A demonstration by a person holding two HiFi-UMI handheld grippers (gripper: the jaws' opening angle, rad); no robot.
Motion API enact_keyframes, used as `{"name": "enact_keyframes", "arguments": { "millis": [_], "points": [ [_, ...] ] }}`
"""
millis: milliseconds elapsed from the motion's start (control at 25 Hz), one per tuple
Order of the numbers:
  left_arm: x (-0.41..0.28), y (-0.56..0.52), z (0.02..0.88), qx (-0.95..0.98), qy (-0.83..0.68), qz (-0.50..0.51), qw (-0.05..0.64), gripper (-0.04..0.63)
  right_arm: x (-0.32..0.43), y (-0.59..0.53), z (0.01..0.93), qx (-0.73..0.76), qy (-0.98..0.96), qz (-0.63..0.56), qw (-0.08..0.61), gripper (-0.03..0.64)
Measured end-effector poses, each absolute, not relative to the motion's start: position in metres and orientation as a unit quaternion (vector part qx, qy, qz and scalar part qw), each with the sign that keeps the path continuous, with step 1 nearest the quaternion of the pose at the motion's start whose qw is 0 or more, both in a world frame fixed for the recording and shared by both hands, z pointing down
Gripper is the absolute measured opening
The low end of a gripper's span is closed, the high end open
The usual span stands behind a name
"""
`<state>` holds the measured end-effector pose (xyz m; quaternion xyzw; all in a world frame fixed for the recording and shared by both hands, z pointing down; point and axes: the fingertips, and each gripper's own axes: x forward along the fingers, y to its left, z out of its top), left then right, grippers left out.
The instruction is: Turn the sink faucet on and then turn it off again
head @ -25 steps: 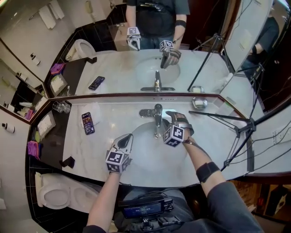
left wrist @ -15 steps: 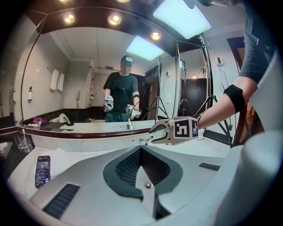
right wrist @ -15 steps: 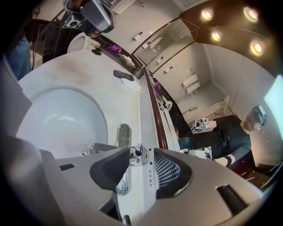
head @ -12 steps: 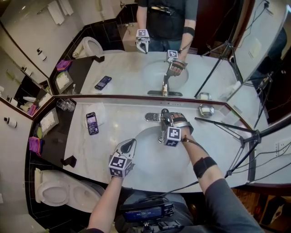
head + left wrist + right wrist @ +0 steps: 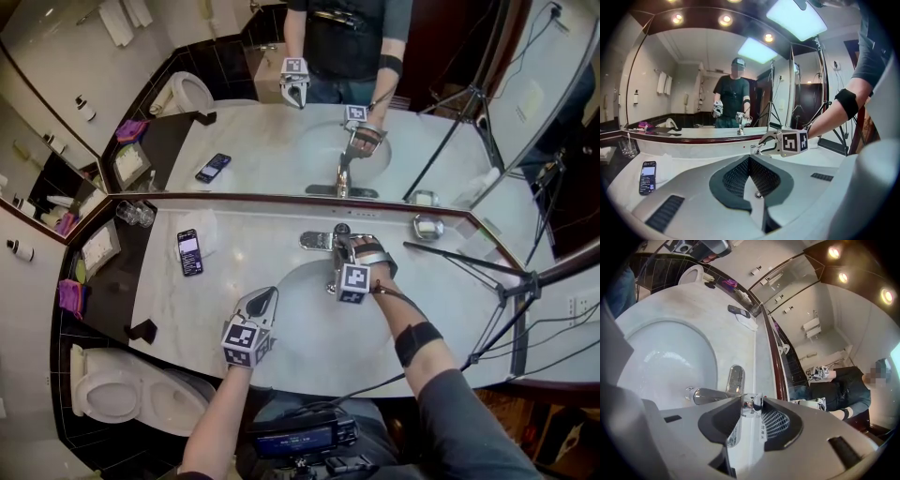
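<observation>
The chrome faucet (image 5: pixel 331 269) stands at the back of the white sink basin (image 5: pixel 295 314), its spout (image 5: pixel 710 395) reaching over the bowl. My right gripper (image 5: pixel 345 244) comes down at the faucet's top. Its jaws have just been closing, and the small chrome handle (image 5: pixel 753 404) now fills the gap between them, touching both sides. My left gripper (image 5: pixel 265 298) hovers over the basin's front left rim, shut and holding nothing. In the left gripper view its jaws (image 5: pixel 749 160) meet in front of the right gripper (image 5: pixel 764 142).
A phone (image 5: pixel 189 251) lies on the marble counter left of the basin, with drinking glasses (image 5: pixel 134 216) beyond it. A soap dish (image 5: pixel 427 226) and a tripod (image 5: pixel 487 272) stand on the right. The mirror runs directly behind the faucet. A toilet (image 5: pixel 122 398) sits lower left.
My right gripper has dropped and rolled onto the faucet's top, and its jaws have narrowed around the handle. The left gripper has stayed in place.
</observation>
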<state>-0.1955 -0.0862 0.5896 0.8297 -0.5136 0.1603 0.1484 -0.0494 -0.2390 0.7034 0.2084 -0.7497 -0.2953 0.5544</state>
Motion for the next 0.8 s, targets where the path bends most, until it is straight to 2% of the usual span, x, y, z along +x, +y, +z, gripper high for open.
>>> {"name": "enact_keyframes", "arguments": {
  "millis": [800],
  "points": [
    [-0.1944, -0.0935, 0.5915, 0.829, -0.513, 0.161, 0.151, 0.000, -0.0490, -0.2306, 0.7123, 0.216, -0.734, -0.331, 0.553, 0.140]
  ]
}}
